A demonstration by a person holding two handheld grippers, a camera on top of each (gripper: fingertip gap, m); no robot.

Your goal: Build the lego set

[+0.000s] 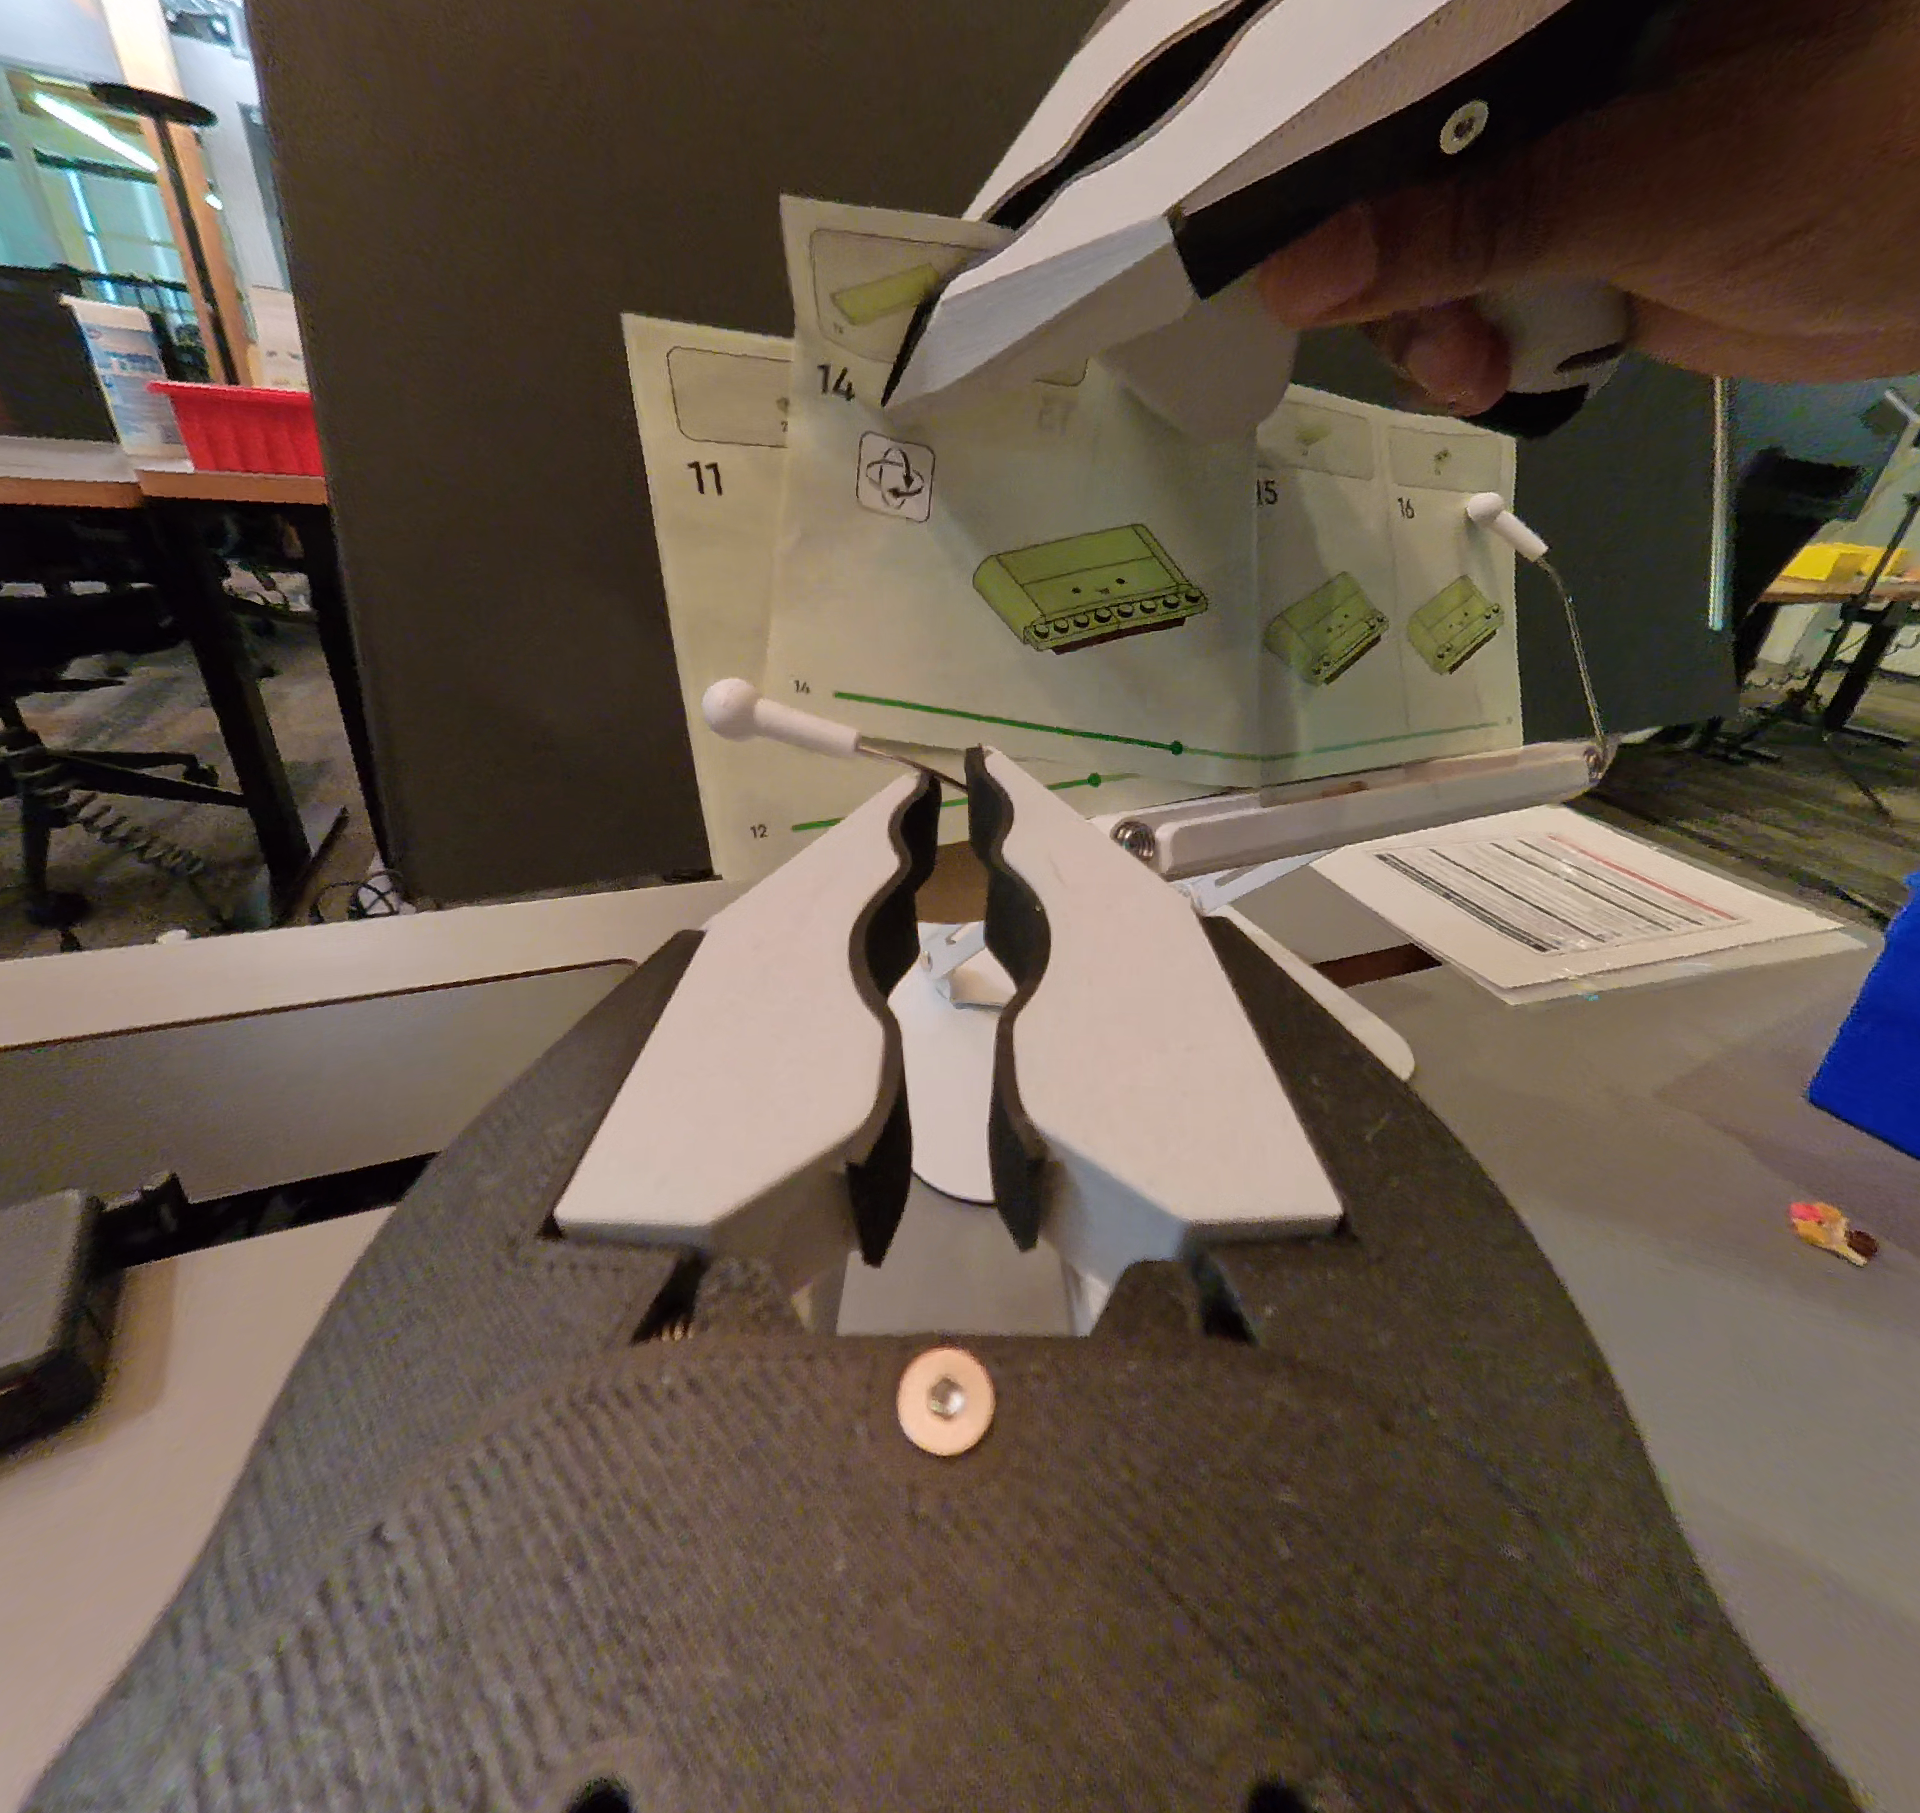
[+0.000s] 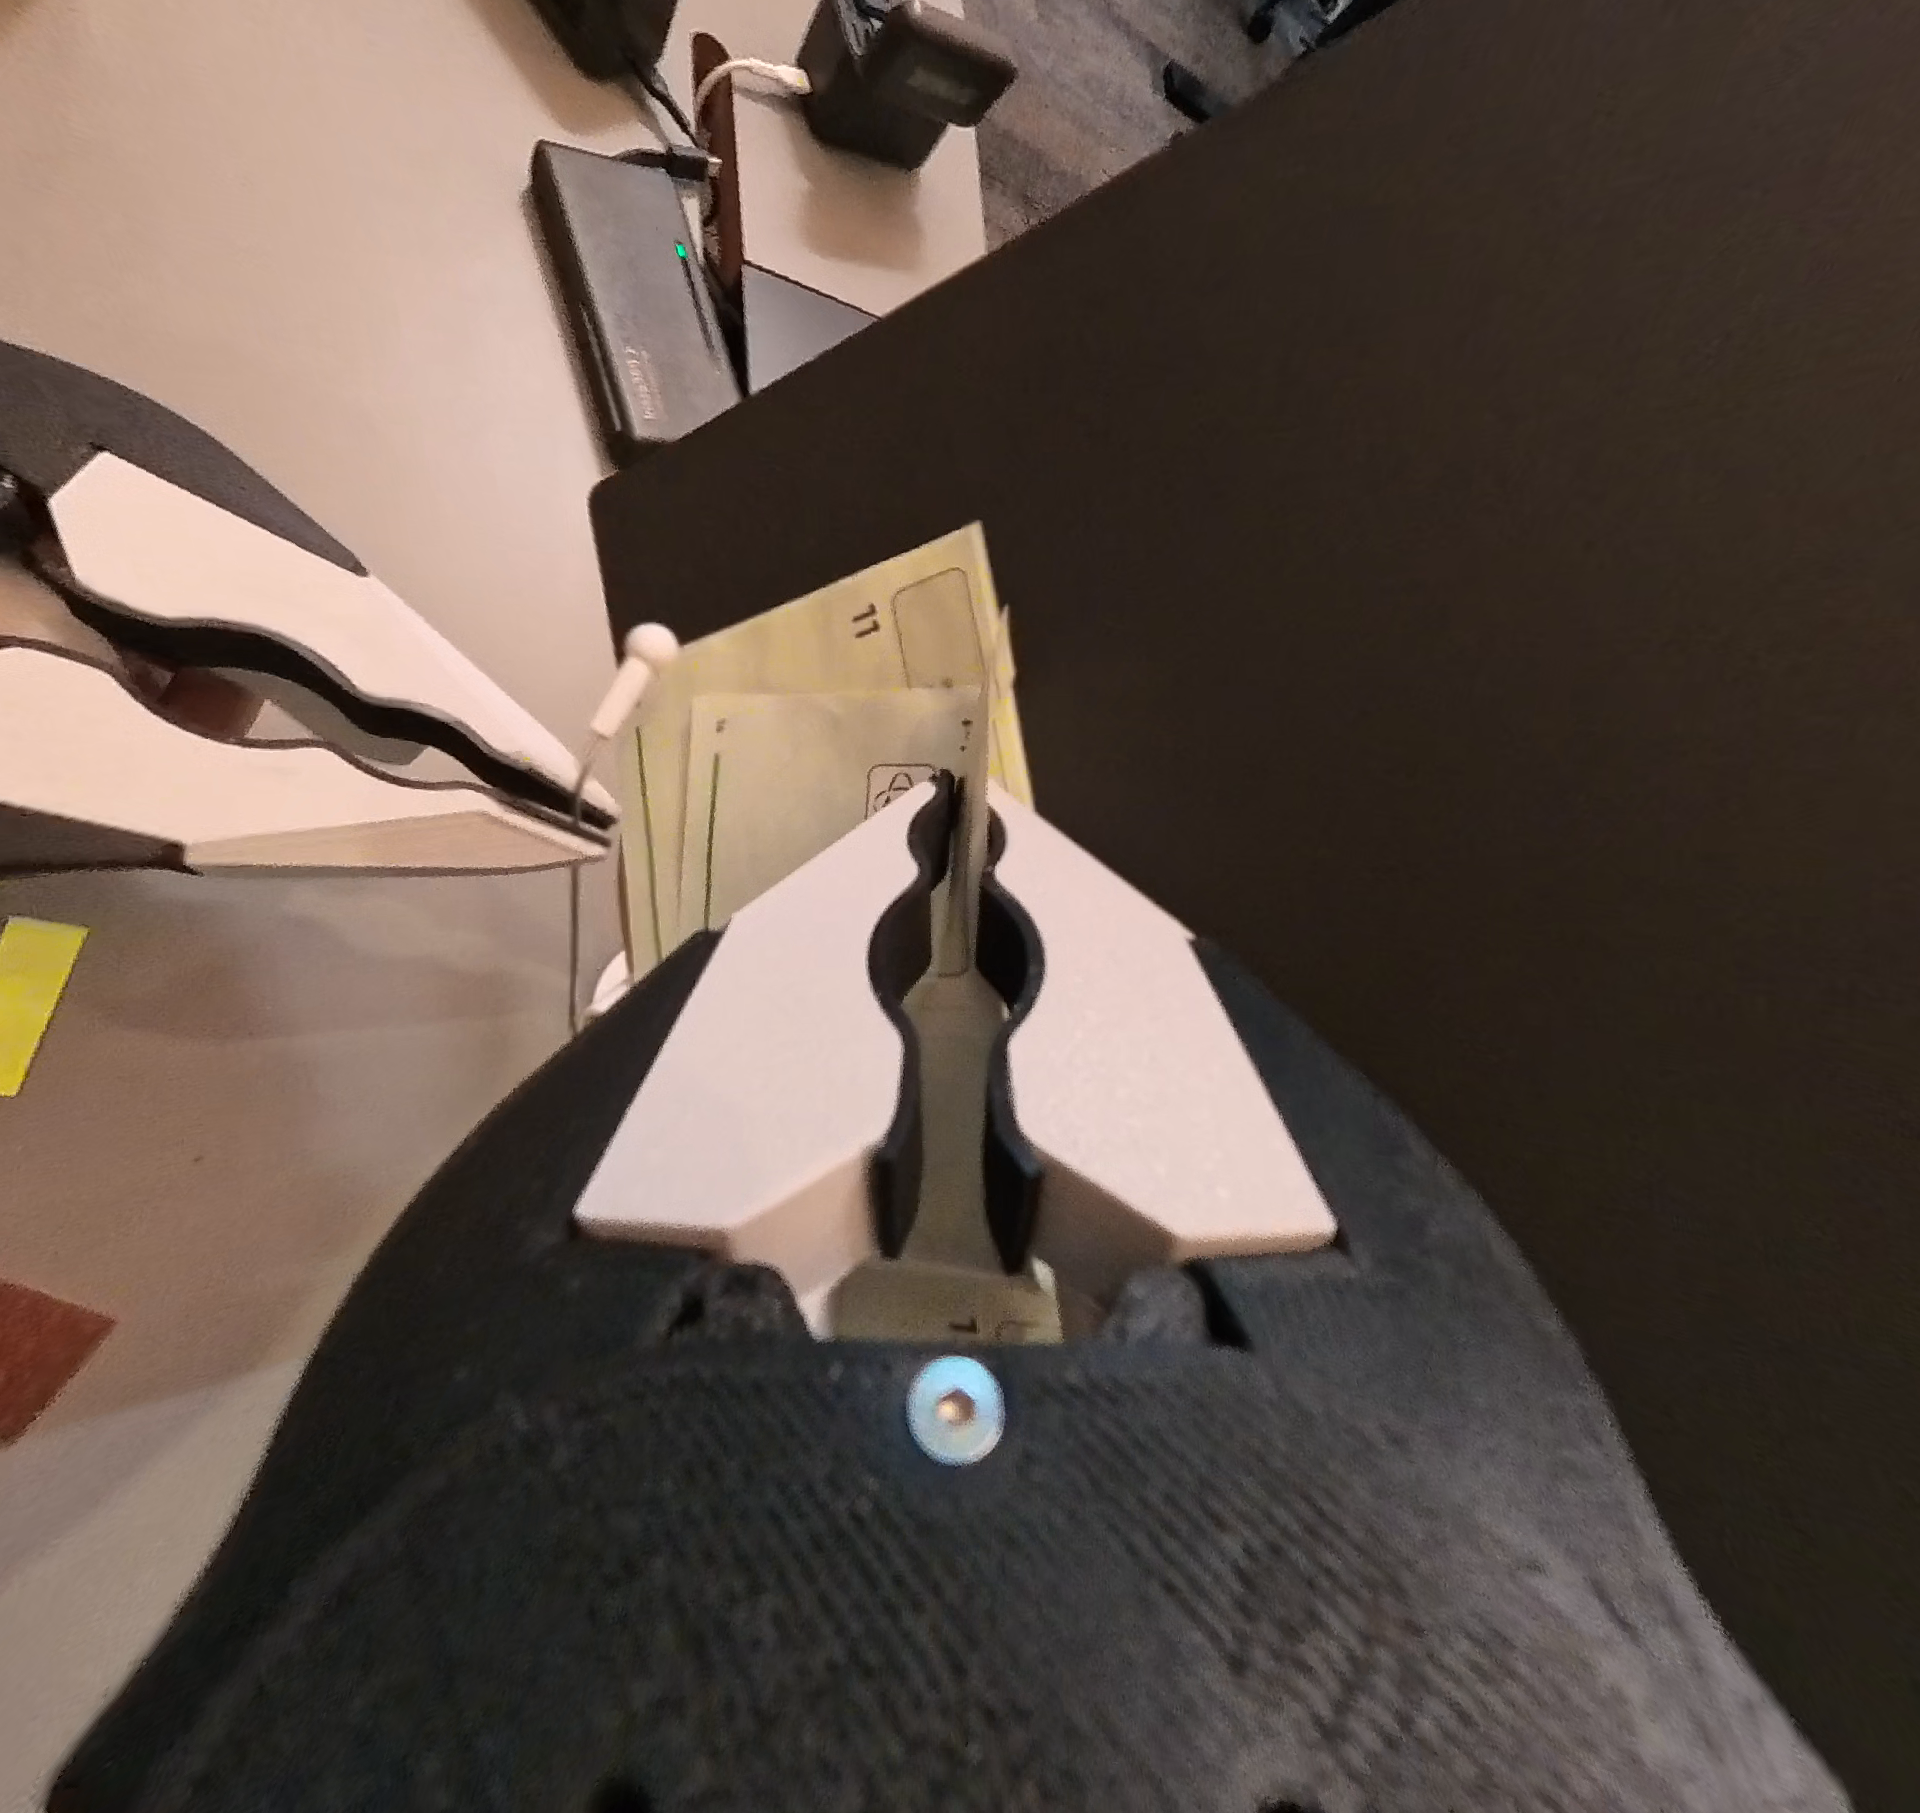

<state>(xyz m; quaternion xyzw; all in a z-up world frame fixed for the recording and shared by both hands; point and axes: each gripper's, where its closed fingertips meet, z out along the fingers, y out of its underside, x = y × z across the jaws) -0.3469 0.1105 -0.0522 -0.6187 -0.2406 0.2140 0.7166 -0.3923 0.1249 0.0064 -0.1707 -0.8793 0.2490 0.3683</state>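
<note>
The pale green instruction booklet [image 1: 1049,662] stands open on a white book stand [image 1: 1351,813] against a dark panel. My right gripper [image 2: 951,792] is shut on the top edge of a loose page and holds it partly turned; it also shows in the left wrist view [image 1: 906,361], coming in from the upper right. My left gripper [image 1: 948,771] is shut on the thin wire of the stand's left page-holder arm [image 1: 774,719], which has a white ball tip. It also shows in the right wrist view [image 2: 594,833]. The right page-holder arm [image 1: 1512,529] rests on the booklet.
A few small Lego pieces [image 1: 1834,1233] lie on the grey table at the right, near a blue bin [image 1: 1870,1025]. A laminated sheet [image 1: 1558,896] lies behind the stand. Black power packs [image 2: 634,298] and cables sit at the table's left. The dark panel [image 2: 1455,516] stands close behind.
</note>
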